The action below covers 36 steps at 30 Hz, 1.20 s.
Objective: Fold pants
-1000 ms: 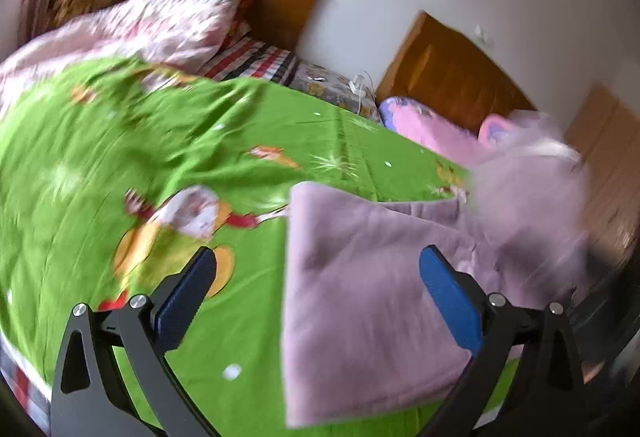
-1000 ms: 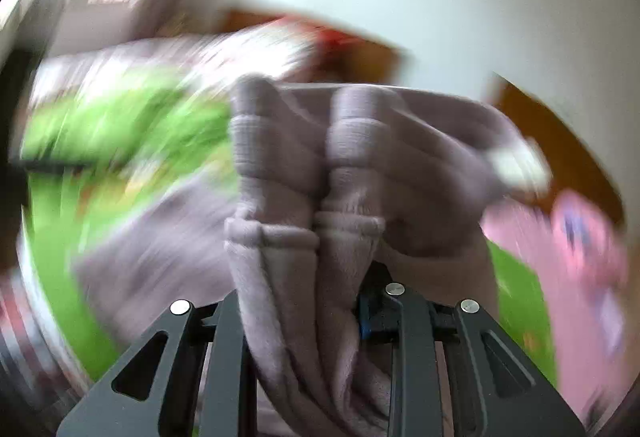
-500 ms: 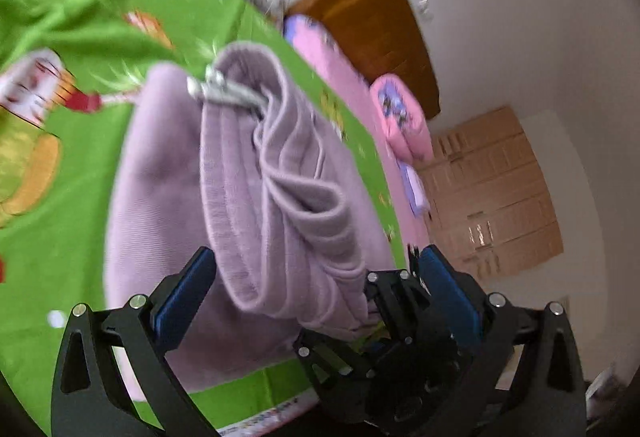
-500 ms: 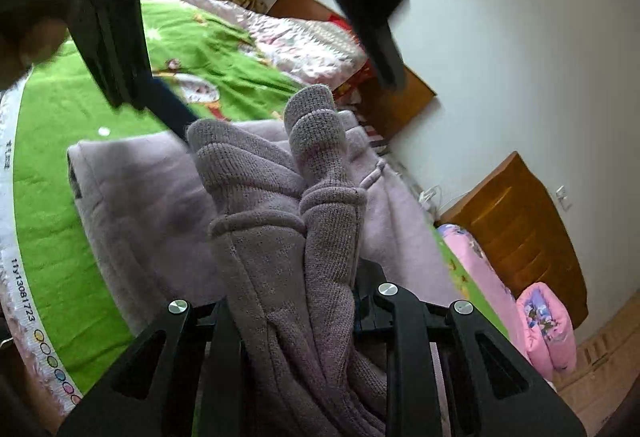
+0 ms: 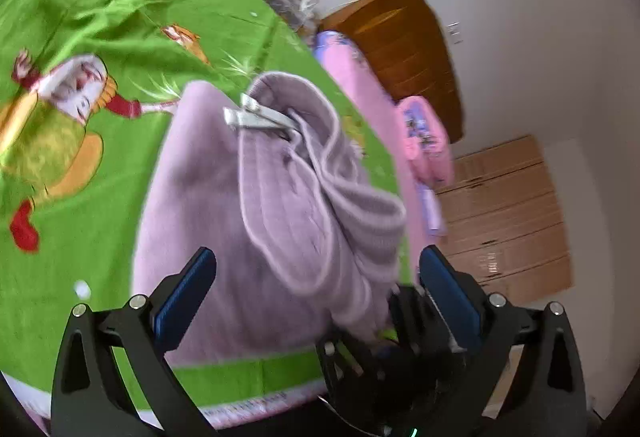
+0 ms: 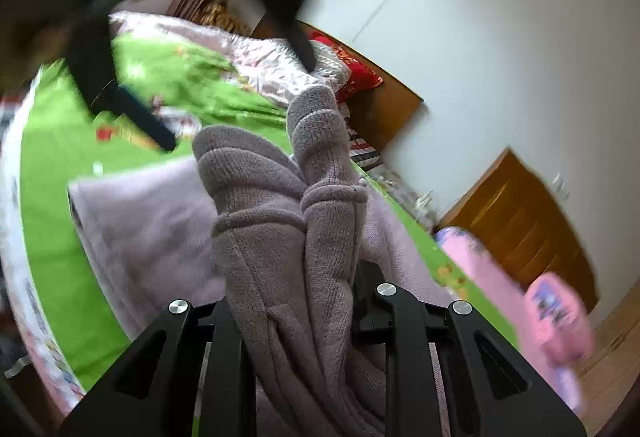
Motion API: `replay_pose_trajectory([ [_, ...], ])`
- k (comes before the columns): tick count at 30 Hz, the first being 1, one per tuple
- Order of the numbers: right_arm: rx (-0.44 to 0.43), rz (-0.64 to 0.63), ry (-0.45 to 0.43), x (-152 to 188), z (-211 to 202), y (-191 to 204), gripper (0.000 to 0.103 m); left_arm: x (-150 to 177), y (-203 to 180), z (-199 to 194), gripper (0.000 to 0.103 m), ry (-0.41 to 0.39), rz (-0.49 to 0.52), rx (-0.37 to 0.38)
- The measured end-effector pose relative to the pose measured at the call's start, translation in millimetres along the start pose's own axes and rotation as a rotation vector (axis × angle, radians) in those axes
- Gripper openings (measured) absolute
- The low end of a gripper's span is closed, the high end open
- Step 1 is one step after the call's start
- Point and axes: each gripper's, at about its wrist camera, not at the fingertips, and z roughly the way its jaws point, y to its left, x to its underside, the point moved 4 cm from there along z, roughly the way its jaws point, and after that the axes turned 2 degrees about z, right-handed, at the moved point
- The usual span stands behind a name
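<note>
Lilac knit pants [image 5: 224, 221] lie on a green cartoon bed sheet [image 5: 80, 17], one end lifted and doubled back over the rest. My right gripper [image 6: 308, 317] is shut on the ribbed cuffs [image 6: 280, 173], which stick up between its fingers. In the left wrist view it shows as a black frame [image 5: 384, 365] under the raised fold. My left gripper [image 5: 316, 289] is open, its blue pads either side of the pants and not pressing them. A white tag [image 5: 256, 119] sits at the top of the fold. One dark finger [image 6: 132, 109] of the left gripper crosses the right wrist view.
The bed's near edge [image 5: 240, 397] runs just below the pants. A pink quilt [image 6: 260, 57] and a red pillow [image 6: 356, 77] lie at the head. Pink pillows [image 5: 424, 133] sit against a second wooden headboard [image 5: 400, 49], with a brown wardrobe [image 5: 508, 217] behind.
The right gripper has carried the cuff end over the flat part of the pants and a little lower. The left gripper has rolled and swung toward the fold, still open.
</note>
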Motion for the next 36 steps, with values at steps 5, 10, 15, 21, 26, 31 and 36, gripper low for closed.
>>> replay_pose_trajectory([
  [5,0.004,-0.048,-0.004,3.6,2.1,2.9,0.019,4.6,-8.9,41.2,0.101,0.109,-0.023,0.178],
  [10,0.082,-0.23,-0.042,13.8,-3.8,24.7,0.019,-13.8,-1.9,79.0,0.101,0.151,-0.073,0.185],
  [15,0.071,-0.307,-0.008,24.9,2.0,33.8,0.033,-23.1,2.8,98.2,0.087,0.189,-0.058,0.082],
  [21,-0.074,-0.1,-0.007,27.8,-23.9,-11.9,0.079,-20.3,23.1,98.0,0.036,0.141,-0.023,-0.052],
  [26,-0.076,0.245,0.021,72.2,-71.9,-94.4,0.086,-18.9,28.9,91.5,0.039,0.15,-0.015,-0.046],
  [31,-0.031,0.507,0.193,138.8,-97.8,-144.6,0.085,-21.2,17.9,103.1,0.058,0.151,0.014,-0.011],
  [36,0.031,0.554,0.296,160.3,-83.7,-149.9,0.085,-14.3,-2.6,112.9,0.09,0.171,0.08,-0.002],
])
